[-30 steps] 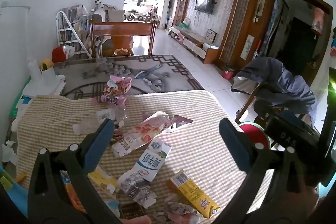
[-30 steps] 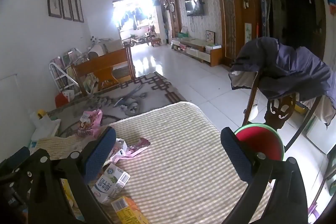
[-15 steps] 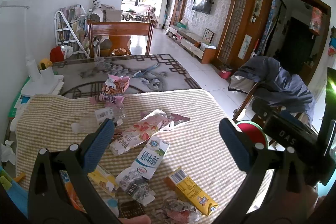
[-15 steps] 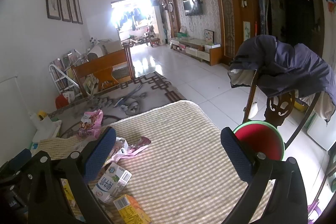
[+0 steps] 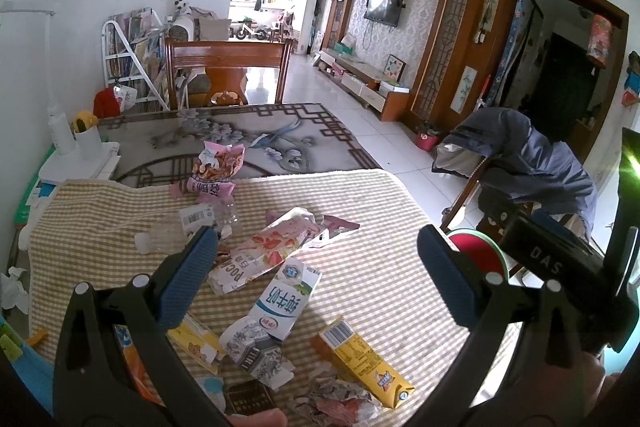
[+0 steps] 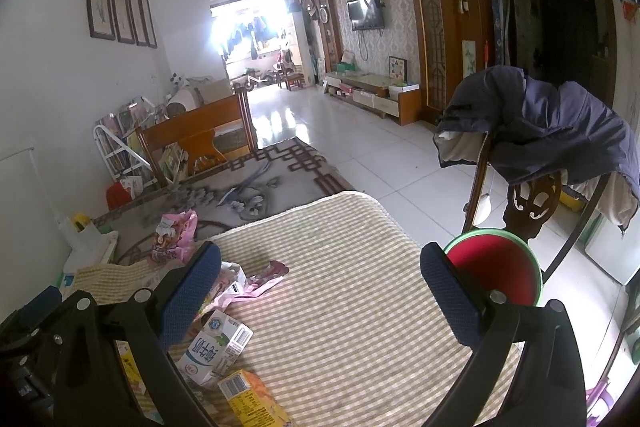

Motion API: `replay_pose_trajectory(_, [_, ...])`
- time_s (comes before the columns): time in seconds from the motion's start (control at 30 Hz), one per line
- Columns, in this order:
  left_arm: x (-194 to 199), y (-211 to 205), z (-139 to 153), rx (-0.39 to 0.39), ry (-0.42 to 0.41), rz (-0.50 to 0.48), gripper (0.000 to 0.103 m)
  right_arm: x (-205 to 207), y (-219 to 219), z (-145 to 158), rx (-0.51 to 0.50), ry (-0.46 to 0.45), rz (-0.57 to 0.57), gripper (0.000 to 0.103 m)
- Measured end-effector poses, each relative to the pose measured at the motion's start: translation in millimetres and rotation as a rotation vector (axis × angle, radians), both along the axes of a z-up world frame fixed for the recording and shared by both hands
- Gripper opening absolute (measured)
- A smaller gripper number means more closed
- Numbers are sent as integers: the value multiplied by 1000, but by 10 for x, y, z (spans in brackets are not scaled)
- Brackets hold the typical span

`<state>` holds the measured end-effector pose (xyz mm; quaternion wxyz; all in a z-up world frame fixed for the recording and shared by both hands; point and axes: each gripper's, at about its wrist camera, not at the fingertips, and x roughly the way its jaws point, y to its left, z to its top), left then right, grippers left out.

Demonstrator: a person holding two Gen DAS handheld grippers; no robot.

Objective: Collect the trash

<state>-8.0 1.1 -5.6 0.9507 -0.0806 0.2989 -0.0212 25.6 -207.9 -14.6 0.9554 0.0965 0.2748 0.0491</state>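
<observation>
Trash lies scattered over a checked cloth on the table. There is a white milk carton, a yellow juice carton, a strawberry wrapper, a pink snack bag and a clear plastic bottle. My left gripper hovers open above the milk carton, holding nothing. My right gripper is open over the bare cloth, with the milk carton and the yellow carton at its lower left. A red bin with a green rim stands off the table's right edge.
A chair draped with a dark jacket stands right of the table, behind the bin. A wooden chair is at the far end. White containers sit at the far left. Crumpled paper lies near the front edge.
Both views have shifted slightly, with the left gripper drawing a little back over the trash. Both grippers stay open and nothing has been picked up.
</observation>
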Motion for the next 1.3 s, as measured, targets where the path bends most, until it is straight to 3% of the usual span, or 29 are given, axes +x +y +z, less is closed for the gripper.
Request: replay_pose_trajectory(1.3, [-59, -84, -15, -8, 10, -15, 98, 10, -10, -36, -5, 6, -17, 96])
